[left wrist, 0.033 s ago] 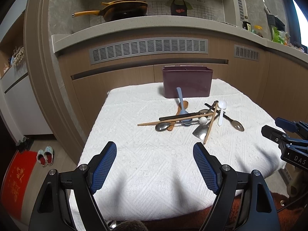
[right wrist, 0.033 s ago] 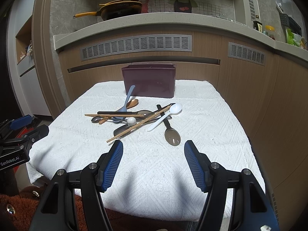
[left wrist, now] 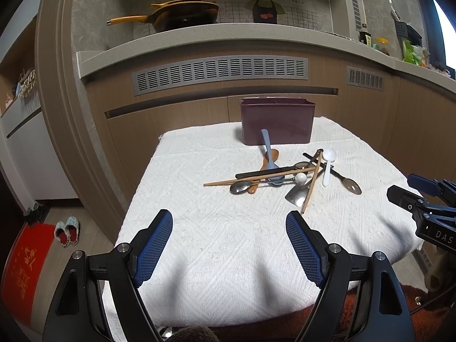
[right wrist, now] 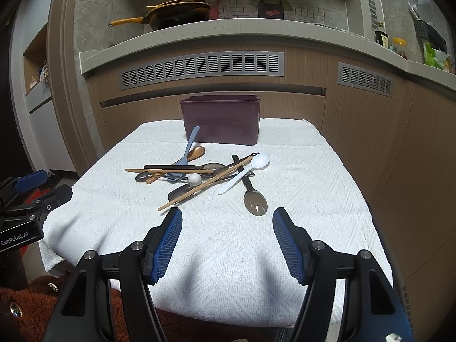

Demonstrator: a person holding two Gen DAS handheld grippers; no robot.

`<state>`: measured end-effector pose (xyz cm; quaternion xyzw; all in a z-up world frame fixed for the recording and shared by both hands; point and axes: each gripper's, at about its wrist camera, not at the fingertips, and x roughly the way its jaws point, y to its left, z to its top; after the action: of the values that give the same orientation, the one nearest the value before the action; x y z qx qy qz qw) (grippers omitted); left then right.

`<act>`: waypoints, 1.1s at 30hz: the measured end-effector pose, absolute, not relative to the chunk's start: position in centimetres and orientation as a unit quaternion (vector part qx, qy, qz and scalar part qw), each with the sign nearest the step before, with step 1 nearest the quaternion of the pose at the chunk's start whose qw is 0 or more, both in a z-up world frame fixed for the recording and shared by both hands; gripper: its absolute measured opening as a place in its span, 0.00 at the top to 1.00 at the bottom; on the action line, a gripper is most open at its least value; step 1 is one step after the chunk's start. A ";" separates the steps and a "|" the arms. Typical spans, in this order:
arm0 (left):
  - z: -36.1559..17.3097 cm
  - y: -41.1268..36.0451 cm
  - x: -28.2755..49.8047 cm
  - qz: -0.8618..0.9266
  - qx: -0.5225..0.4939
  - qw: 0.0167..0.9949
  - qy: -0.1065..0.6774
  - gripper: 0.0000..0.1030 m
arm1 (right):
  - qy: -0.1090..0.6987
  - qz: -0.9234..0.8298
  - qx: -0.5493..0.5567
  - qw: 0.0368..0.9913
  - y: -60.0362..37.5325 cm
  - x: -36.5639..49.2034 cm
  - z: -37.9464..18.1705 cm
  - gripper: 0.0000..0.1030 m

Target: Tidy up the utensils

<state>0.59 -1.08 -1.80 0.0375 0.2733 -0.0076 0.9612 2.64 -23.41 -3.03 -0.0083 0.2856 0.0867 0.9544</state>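
The left gripper point(left wrist: 229, 222) is held above the near edge of the white cloth point(left wrist: 216, 245), jaws spread wide and empty; the right gripper point(right wrist: 227, 219) is likewise held with jaws spread, nothing gripped; the utensils are found heaped at mid-bench: chopsticks point(right wrist: 199, 189), white spoon point(right wrist: 245, 172), blue spoon point(right wrist: 188, 148), dark slotted spoon point(right wrist: 255, 201); the maroon holder point(right wrist: 221, 119) is set upright behind the heap, at the far edge.
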 end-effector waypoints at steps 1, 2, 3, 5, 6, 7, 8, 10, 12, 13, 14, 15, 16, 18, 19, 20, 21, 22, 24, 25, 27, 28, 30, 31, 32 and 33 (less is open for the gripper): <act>-1.8 -1.0 0.7 -0.008 0.037 0.961 0.275 0.21 | 0.285 0.087 -0.009 0.954 -23.4 2.6 -3.0 0.38; -1.7 -0.9 0.7 -0.008 0.036 0.961 0.275 0.21 | 0.285 0.087 -0.009 0.954 -23.4 2.6 -3.0 0.38; -1.8 -0.9 0.7 -0.008 0.036 0.961 0.275 0.21 | 0.285 0.087 -0.009 0.954 -23.4 2.6 -3.0 0.38; -1.8 -0.9 0.7 -0.008 0.036 0.961 0.275 0.21 | 0.286 0.087 -0.008 0.954 -23.4 2.6 -3.0 0.38; -1.8 -0.9 0.7 -0.008 0.036 0.961 0.276 0.21 | 0.286 0.087 -0.008 0.954 -23.4 2.6 -3.0 0.38; -1.8 -0.9 0.7 -0.008 0.035 0.960 0.277 0.21 | 0.286 0.087 -0.008 0.954 -23.4 2.6 -3.0 0.38; -1.7 -0.8 0.7 -0.008 0.034 0.960 0.278 0.21 | 0.286 0.087 -0.008 0.954 -23.4 2.6 -3.1 0.38; -1.7 -0.7 0.8 -0.009 0.034 0.959 0.280 0.21 | 0.286 0.087 -0.008 0.954 -23.4 2.7 -3.1 0.38; -1.6 -0.6 0.8 -0.009 0.034 0.959 0.281 0.21 | 0.286 0.087 -0.008 0.954 -23.4 2.6 -3.1 0.38; -1.6 -0.6 0.8 -0.009 0.033 0.959 0.282 0.21 | 0.286 0.087 -0.008 0.954 -23.4 2.7 -3.1 0.38; -1.6 -0.6 0.8 -0.009 0.033 0.959 0.282 0.21 | 0.286 0.087 -0.008 0.954 -23.4 2.7 -3.1 0.38; -1.6 -0.5 0.9 -0.010 0.033 0.958 0.284 0.21 | 0.286 0.087 -0.008 0.954 -23.4 2.7 -3.1 0.38; -1.5 -0.5 1.2 -0.010 0.035 0.957 0.288 0.21 | 0.287 0.088 -0.008 0.954 -23.4 2.7 -3.1 0.38; -1.5 -0.4 1.5 -0.014 0.036 0.955 0.294 0.21 | 0.289 0.092 -0.009 0.953 -23.4 2.8 -3.1 0.38; -1.5 -0.2 1.9 -0.018 0.035 0.954 0.298 0.21 | 0.290 0.095 -0.010 0.952 -23.4 2.9 -3.1 0.39; -1.4 -0.1 2.2 -0.022 0.034 0.953 0.300 0.21 | 0.292 0.097 -0.011 0.951 -23.4 3.1 -3.1 0.39; -1.3 0.0 2.6 -0.025 0.033 0.953 0.301 0.21 | 0.294 0.100 -0.014 0.951 -23.4 3.4 -3.1 0.42; -1.2 0.1 2.9 -0.030 0.031 0.953 0.300 0.21 | 0.295 0.103 -0.016 0.950 -23.4 3.7 -3.1 0.45; -0.9 0.3 3.7 -0.040 0.024 0.954 0.295 0.21 | 0.296 0.107 -0.020 0.949 -23.4 4.4 -3.0 0.46; -0.9 0.4 4.4 -0.043 0.020 0.955 0.294 0.21 | 0.296 0.107 -0.022 0.949 -23.5 4.8 -2.9 0.46; -0.7 0.6 5.7 -0.050 0.011 0.955 0.291 0.21 | 0.296 0.107 -0.029 0.949 -23.5 5.8 -2.8 0.46; -0.6 0.6 6.6 -0.057 0.007 0.954 0.293 0.21 | 0.297 0.108 -0.032 0.948 -23.5 6.3 -2.8 0.46; -0.4 0.8 8.5 -0.068 0.000 0.951 0.302 0.21 | 0.300 0.108 -0.043 0.947 -23.5 7.5 -2.7 0.46; -0.2 0.9 9.6 -0.069 -0.005 0.950 0.304 0.21 | 0.303 0.106 -0.051 0.946 -23.5 8.1 -2.7 0.47; 0.0 1.1 10.7 -0.071 -0.008 0.950 0.304 0.21 | 0.307 0.104 -0.057 0.944 -23.6 8.8 -2.7 0.47; 0.3 1.1 11.7 -0.072 -0.008 0.950 0.305 0.21 | 0.311 0.103 -0.062 0.943 -23.7 9.6 -2.7 0.48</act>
<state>11.65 1.09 0.27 -0.0076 0.3053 -0.0716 0.9495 9.55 -23.73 -2.74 -0.0620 0.3109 0.1033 0.9428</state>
